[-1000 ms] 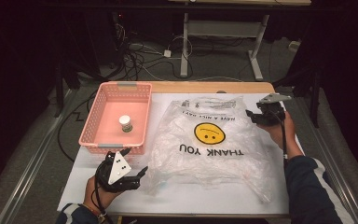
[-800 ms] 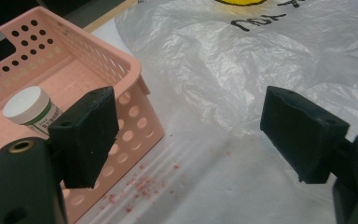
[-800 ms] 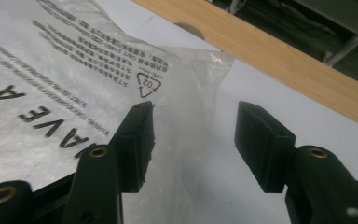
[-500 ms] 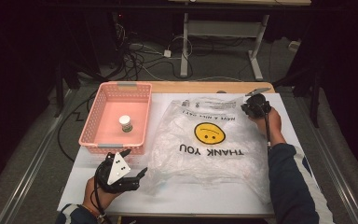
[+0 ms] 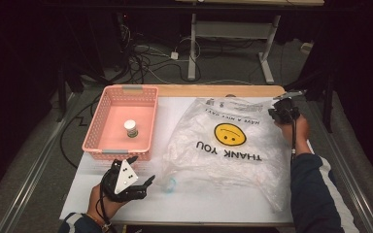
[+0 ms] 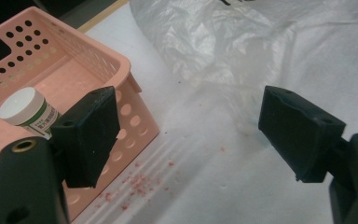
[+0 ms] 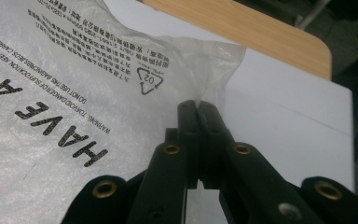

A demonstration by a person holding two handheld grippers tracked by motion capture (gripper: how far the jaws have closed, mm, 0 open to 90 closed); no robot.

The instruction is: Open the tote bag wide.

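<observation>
Far left on the white surface (image 5: 194,194) I see the pink basket (image 5: 96,131), perforated walls, long side running near to far. Inside it, toward the middle of the floor, one small jar (image 5: 130,128) stands upright, white lid, green-and-white label.

Just near of the basket's near wall I hold the left gripper (image 5: 143,180). Its jaws stand wide apart with nothing between them; in the left gripper view the bare surface, speckled with small reddish crumbs, shows through the gap (image 6: 191,140). The left jaw pad sits in front of the basket's near corner (image 6: 130,84) in that view, not touching it as far as I can tell. The jar (image 6: 25,112) shows behind that pad.

Right of the basket lies the clear plastic bag (image 5: 228,145), flat and crinkled, covering the centre and right of the surface. Print on it: a yellow smiley face (image 5: 229,134) with "THANK YOU" and "HAVE A NICE DAY", read upside down from my side. Its near left edge lies just right of the left gripper.

Far right: right gripper (image 5: 278,112) at the bag's far right corner. Its jaws have just been closing and now meet, tips together (image 7: 198,106). The thin bag edge (image 7: 223,60) lies right at the tips, beside the recycling mark; I cannot tell for sure whether film is pinched between them.
</observation>
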